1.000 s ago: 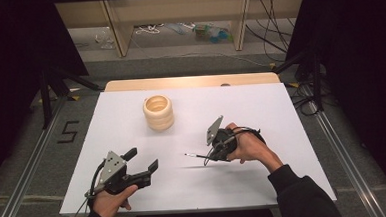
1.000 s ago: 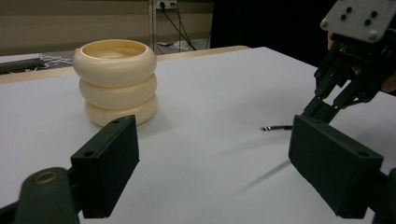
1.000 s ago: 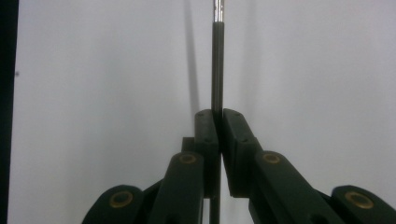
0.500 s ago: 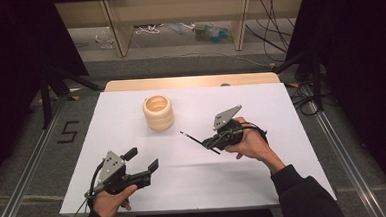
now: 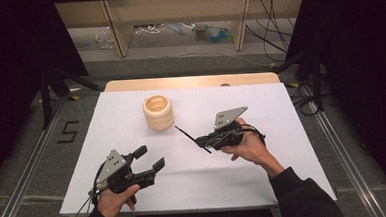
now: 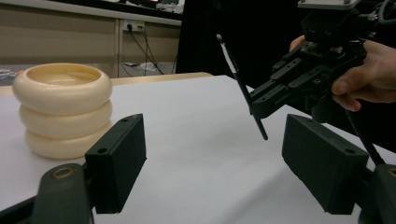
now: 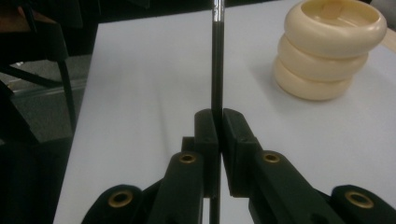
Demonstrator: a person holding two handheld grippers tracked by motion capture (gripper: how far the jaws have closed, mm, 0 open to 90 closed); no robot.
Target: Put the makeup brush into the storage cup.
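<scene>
A cream holder shaped like three stacked rings stands on the white table, left of its middle. My right gripper is shut on a thin black stick, a pen or brush, held above the table to the right of the holder. The stick's tip points up-left toward the holder. In the right gripper view the stick rises straight from between the closed jaws, with the holder at upper right. My left gripper stands open near the front left, holding nothing. Its view shows the holder and the stick.
A wooden strip borders the table's far edge. Behind it stands a low shelf with cables and small items on the floor. Metal rails run along both sides, and a "5" mark sits on the floor at left.
My right gripper has lifted and swung toward the holder, carrying the stick, whose tip now points up-left. The left gripper has stayed in place.
</scene>
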